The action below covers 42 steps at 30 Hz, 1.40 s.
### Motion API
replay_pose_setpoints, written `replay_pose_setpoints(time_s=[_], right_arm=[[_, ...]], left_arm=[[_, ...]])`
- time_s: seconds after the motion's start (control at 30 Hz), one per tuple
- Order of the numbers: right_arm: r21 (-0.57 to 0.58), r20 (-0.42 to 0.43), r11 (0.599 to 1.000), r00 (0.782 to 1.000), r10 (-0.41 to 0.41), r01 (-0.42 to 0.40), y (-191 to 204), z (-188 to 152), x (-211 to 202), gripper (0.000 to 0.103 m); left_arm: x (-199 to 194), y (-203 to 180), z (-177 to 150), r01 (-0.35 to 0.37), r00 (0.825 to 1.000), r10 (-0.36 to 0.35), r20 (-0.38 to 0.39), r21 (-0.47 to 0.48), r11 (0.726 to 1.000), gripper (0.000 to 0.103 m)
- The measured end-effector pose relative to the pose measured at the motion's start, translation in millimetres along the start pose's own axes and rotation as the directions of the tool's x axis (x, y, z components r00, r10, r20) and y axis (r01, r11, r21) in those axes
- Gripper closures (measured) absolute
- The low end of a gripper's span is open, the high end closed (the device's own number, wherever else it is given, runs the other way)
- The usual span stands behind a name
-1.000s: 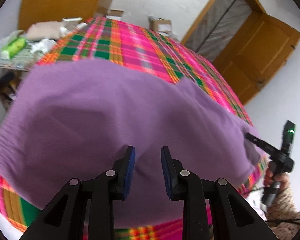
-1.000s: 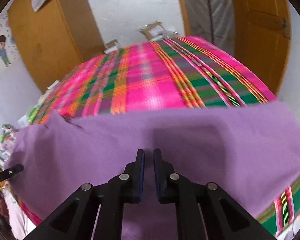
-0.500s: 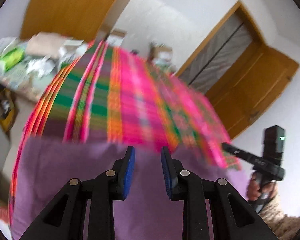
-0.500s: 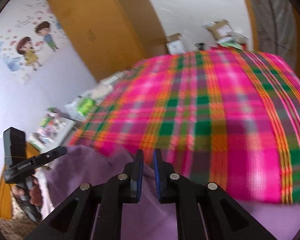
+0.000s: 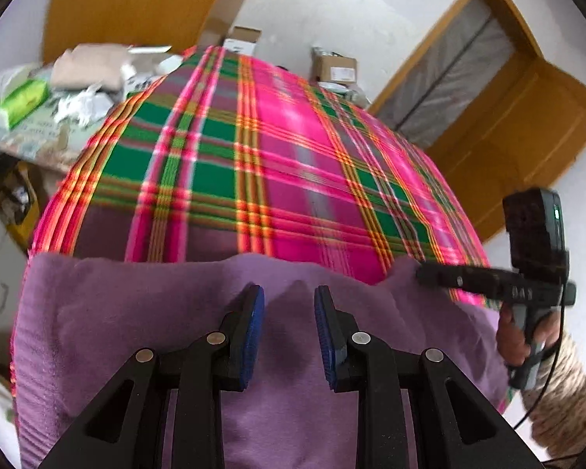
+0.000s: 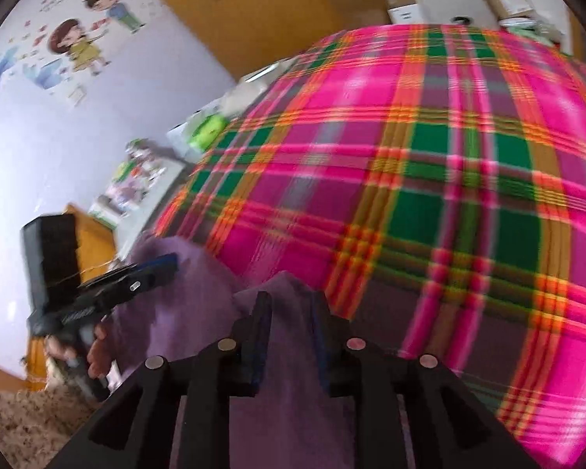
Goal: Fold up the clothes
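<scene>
A purple garment [image 5: 136, 332] lies bunched along the near edge of a bed covered by a pink and green plaid blanket [image 5: 273, 156]. My left gripper [image 5: 289, 308] has a peak of this cloth standing between its blue pads. At the right, my right gripper [image 5: 422, 273] pinches a raised corner of the garment, with a hand [image 5: 511, 336] on its handle. In the right wrist view the purple garment [image 6: 199, 285] fills the gap of my right gripper [image 6: 291, 301]. There my left gripper [image 6: 168, 267] holds the other end, over the plaid blanket [image 6: 410, 156].
A cluttered side table [image 5: 39, 133] with a green pack [image 5: 19, 101] stands left of the bed. Cardboard boxes [image 5: 334, 68] sit against the far wall. An open wooden door [image 5: 527, 125] is at the right. Cartoon stickers [image 6: 82, 39] mark the left wall.
The garment, spread wide over the bed a second ago, is now drawn back to the near edge. Both views have swung up and sideways. The right fingers stand a little wider apart around the cloth.
</scene>
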State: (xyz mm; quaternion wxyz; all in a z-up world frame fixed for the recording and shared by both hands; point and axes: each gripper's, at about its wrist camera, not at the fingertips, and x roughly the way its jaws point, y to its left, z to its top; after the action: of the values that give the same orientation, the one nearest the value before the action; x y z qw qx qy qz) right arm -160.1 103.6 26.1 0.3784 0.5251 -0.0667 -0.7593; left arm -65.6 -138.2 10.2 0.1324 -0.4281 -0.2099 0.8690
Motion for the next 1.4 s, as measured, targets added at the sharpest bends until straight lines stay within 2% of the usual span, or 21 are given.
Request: replay_pose_setpoints(time_s=[0.07,0.1,0.27,0.37,0.53,0.73,0.77,0.83,1.0,1.17,1.33,1.4], right_arm=[[-0.026,-0.005,0.999,1.0,0.021,-0.021,4,-5,3,0.085],[-0.042,-0.007,0.999,1.0,0.019,-0.02,6,-7,4,0.094],[-0.127,0.051,0.992,0.999,0.02,-0.013,24,-21,-4,0.095],[-0.184,0.03,0.982,0.999,0.042,-0.036,38,-28,0,0.095],[-0.134,-0.026,0.991,0.999,0.019,-0.022,29,-29,11,0.093],[-0.038,-0.04,0.995,0.995,0.087,-0.089,13,-11,17,0.093],[-0.033,-0.034,0.996,0.996,0.088,-0.089,12,-9,18,0.093],[-0.053,-0.002,0.994,0.995,0.095,-0.095,12,-5,16,0.1],[-0.038,0.063,0.997,0.995,0.075,-0.073,0,10,2,0.1],[-0.027,0.012,1.0,1.0,-0.007,0.007,-9,16,23,0.1],[0.048,-0.014,0.998,0.999,0.042,-0.041,-24,17,31,0.1],[0.066,-0.022,0.997,0.999,0.038,-0.037,-28,17,26,0.1]], left_arm=[[2,6,-1,0.003,1.0,-0.003,-0.003,-0.028,1.0,0.076],[4,8,-1,-0.001,1.0,0.001,-0.008,-0.031,1.0,0.076],[9,12,-1,-0.001,1.0,0.0,-0.015,-0.043,0.999,0.076],[11,15,-1,0.006,1.0,-0.007,-0.014,-0.056,0.998,0.076],[11,15,-3,0.005,1.0,-0.006,-0.009,-0.054,0.998,0.076],[11,16,-3,0.009,1.0,-0.009,-0.009,-0.055,0.998,0.076],[11,16,-3,0.01,1.0,-0.01,-0.009,-0.055,0.998,0.076],[11,17,-2,0.012,1.0,-0.013,-0.009,-0.056,0.998,0.076],[11,18,-2,0.015,1.0,-0.015,-0.008,-0.063,0.998,0.076],[11,19,-2,0.02,1.0,-0.02,-0.003,-0.066,0.998,0.076],[11,20,-2,0.018,1.0,-0.019,-0.002,-0.072,0.997,0.076],[11,19,-2,0.012,1.0,-0.012,-0.003,-0.071,0.997,0.076]])
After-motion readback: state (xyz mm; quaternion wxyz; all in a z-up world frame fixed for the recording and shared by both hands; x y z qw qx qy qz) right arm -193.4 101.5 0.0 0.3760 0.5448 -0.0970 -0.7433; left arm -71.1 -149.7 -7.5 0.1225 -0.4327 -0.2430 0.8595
